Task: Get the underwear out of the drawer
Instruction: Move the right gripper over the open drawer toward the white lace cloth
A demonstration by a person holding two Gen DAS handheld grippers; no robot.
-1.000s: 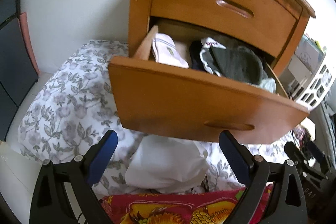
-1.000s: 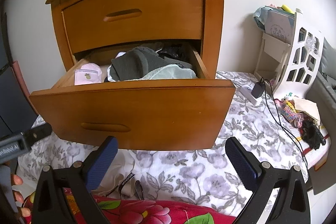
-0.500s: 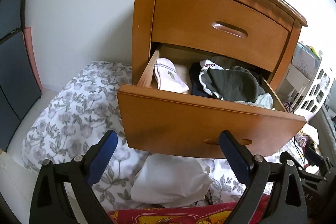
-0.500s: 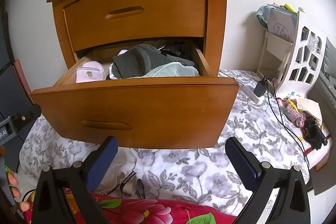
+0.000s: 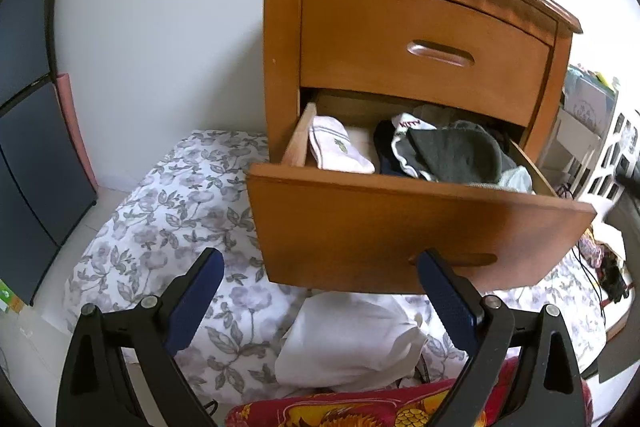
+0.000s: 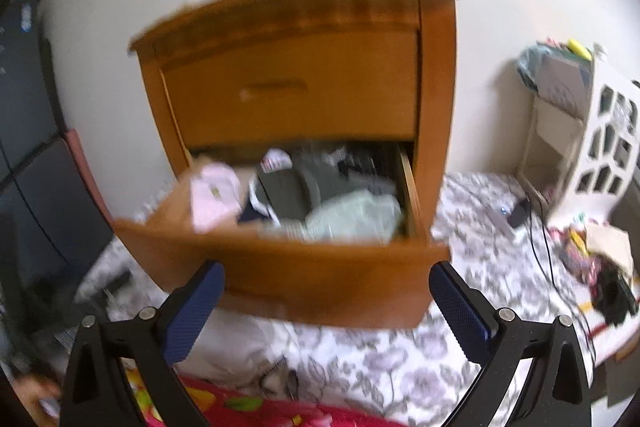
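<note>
The wooden nightstand's lower drawer [image 5: 400,223] [image 6: 288,267] hangs pulled out. Folded garments lie inside: a white piece with a small emblem [image 5: 338,151] at left, dark grey underwear [image 5: 456,155] [image 6: 296,187] in the middle, a pale green piece [image 6: 356,215] at right. My left gripper [image 5: 320,283] stands open below the drawer front, nothing between its blue pads. My right gripper [image 6: 326,299] is open too, level with the drawer's lower edge, holding nothing. The right wrist view is blurred by motion.
The upper drawer [image 5: 424,51] is closed. A floral sheet [image 5: 168,219] covers the bed around the nightstand, with a white bundle [image 5: 352,339] and a red patterned cloth [image 5: 360,407] close below. A white lattice shelf [image 6: 600,147], cables and small items [image 6: 608,287] lie to the right.
Both grippers have drawn back and risen, so the nightstand looks smaller and the drawer's inside shows more. The right wrist view has become blurred. Both grippers stay open.
</note>
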